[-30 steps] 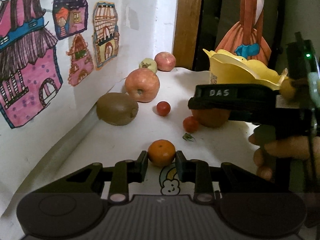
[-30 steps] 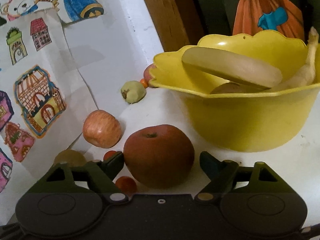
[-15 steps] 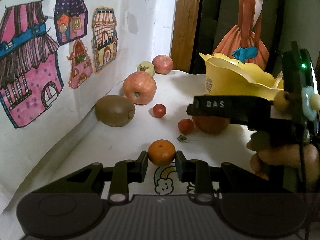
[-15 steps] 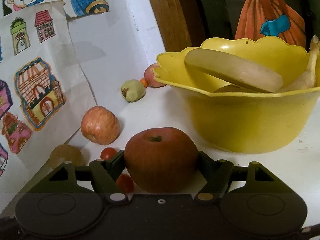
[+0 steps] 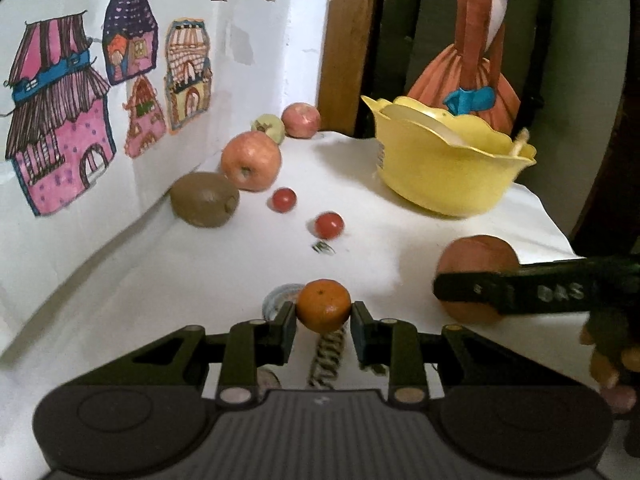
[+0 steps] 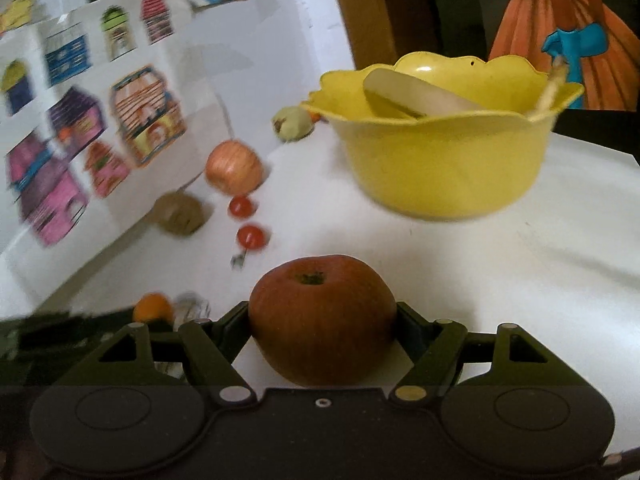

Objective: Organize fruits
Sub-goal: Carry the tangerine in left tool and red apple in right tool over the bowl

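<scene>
Both wrist views low, bowl shared, right blurry.

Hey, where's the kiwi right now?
In the left wrist view, the kiwi lies on the white table at the left, against the wall of drawings, just in front of the pale red apple.

We see coloured house drawings on the white wall, a wooden post, a painted orange dress.
</scene>
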Demonstrator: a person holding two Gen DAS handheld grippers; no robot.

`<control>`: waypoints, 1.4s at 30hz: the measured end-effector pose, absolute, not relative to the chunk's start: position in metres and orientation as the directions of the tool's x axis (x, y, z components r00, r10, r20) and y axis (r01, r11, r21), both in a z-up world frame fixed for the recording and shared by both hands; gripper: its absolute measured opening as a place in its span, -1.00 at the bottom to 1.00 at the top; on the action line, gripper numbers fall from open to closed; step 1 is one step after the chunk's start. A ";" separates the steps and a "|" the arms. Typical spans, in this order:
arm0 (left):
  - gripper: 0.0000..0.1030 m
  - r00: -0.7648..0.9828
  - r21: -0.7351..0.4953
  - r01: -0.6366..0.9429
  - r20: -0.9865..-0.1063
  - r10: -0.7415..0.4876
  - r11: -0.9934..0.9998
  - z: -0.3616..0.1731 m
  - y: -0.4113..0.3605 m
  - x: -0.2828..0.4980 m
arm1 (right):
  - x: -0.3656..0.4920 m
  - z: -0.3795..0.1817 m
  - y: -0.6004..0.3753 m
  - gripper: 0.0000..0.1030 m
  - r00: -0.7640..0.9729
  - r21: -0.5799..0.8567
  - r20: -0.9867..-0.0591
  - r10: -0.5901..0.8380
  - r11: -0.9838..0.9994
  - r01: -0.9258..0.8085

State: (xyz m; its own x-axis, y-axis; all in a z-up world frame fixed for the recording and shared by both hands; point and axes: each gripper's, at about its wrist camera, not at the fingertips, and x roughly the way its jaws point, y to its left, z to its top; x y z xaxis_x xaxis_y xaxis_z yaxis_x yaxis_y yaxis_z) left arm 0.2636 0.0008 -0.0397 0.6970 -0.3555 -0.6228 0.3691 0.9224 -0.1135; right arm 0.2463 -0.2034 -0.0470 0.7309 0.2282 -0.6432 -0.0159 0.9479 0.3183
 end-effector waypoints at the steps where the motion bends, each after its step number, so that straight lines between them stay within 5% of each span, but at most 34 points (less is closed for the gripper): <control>1: -0.37 0.694 -0.115 0.372 -0.625 -0.358 0.921 -0.040 0.000 0.259 | 0.238 -0.046 -0.204 0.48 0.726 0.317 -0.645 0.240 0.948 -0.032; 17: -0.37 0.693 -0.124 0.404 -0.605 -0.392 0.906 -0.011 -0.022 0.206 | 0.153 -0.026 -0.224 0.48 0.726 0.367 -0.582 0.366 0.915 -0.167; 42: -0.37 0.828 -0.044 0.415 -0.397 -0.397 0.909 0.085 -0.111 0.264 | 0.203 0.045 -0.336 0.48 0.879 0.334 -0.439 0.187 0.942 -0.034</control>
State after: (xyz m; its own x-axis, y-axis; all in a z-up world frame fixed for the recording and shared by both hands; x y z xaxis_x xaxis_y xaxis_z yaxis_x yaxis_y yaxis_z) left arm 0.2637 -0.1115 0.0850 0.8276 -0.3970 -0.3968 0.4147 0.9089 -0.0443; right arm 0.2033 -0.3355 0.0448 0.8787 0.1874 -0.4389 -0.0342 0.9420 0.3337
